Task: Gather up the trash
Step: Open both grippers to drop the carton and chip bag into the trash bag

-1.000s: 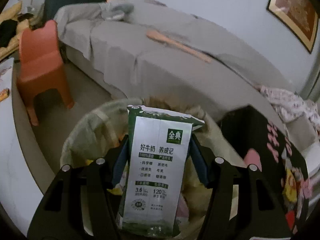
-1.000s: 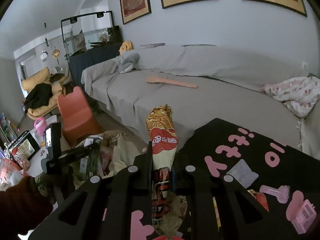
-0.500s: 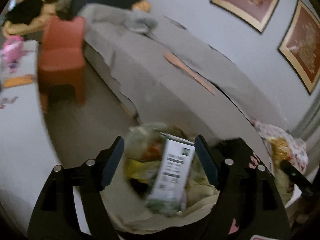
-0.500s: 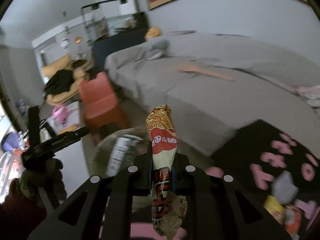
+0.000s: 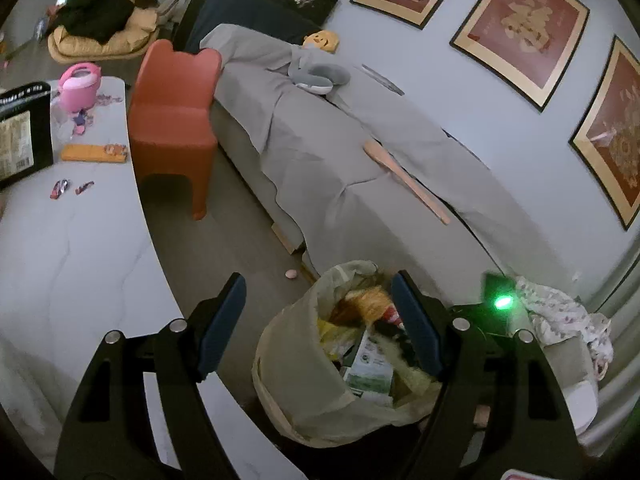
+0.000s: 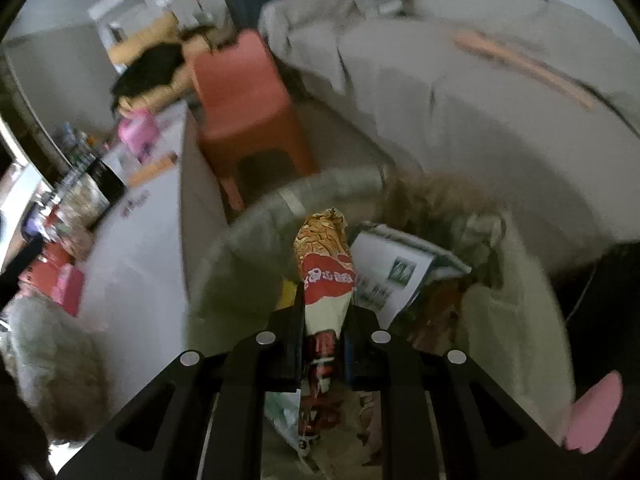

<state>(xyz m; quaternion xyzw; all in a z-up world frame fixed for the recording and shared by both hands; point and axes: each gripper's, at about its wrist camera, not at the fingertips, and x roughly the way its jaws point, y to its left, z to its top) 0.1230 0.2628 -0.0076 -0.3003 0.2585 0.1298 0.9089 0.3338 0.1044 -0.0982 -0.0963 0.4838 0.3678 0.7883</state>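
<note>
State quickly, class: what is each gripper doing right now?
Left gripper: open, nothing between its blue pads, above the bag-lined trash bin.
Right gripper: closed on a red-and-orange snack wrapper.

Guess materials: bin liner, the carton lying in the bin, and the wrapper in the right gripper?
Bin liner: thin translucent plastic film, yellowish, crinkled and slack at the rim.
Carton: printed paperboard, probably coated; flat panels, creased edges.
Wrapper: likely plastic or foil-laminate film; glossy print, crumpled, pinched flat in the right gripper.
</note>
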